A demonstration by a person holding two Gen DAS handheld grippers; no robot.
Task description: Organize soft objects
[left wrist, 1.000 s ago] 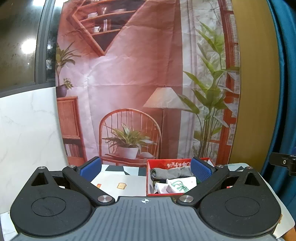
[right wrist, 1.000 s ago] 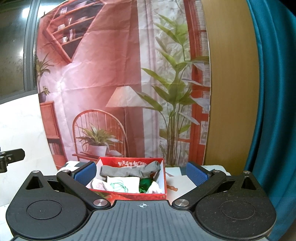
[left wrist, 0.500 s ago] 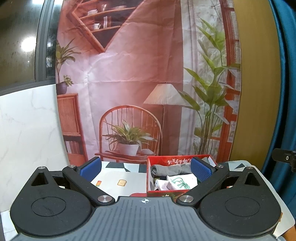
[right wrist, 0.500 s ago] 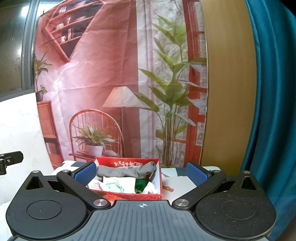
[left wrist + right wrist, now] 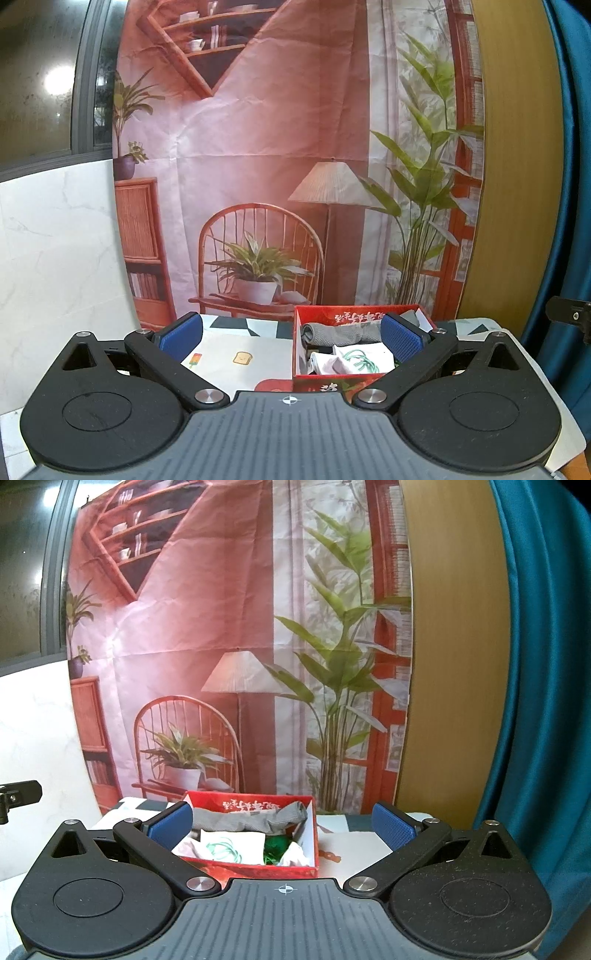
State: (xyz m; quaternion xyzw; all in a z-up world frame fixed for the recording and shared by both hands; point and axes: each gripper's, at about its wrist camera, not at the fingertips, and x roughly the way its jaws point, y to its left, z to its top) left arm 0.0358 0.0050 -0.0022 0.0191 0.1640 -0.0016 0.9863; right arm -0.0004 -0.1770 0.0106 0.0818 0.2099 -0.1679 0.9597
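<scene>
- Now both tools, left [image 5: 291,338] and right [image 5: 282,825], gape wide, holding nothing.
- Red box [image 5: 258,869] on the counter [image 5: 229,345] holds a grey sock [image 5: 255,819] and white cloths [image 5: 351,363].

Bright, sharp frames; fisheye bends edges; lamp glare on window [image 5: 55,79].

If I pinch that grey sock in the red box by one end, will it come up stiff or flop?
Probably flop: the grey sock lies wrinkled and sagging across the red box, so the free end would likely dangle. It looks light. It rests partly on the white cloth, which might drag along.
</scene>
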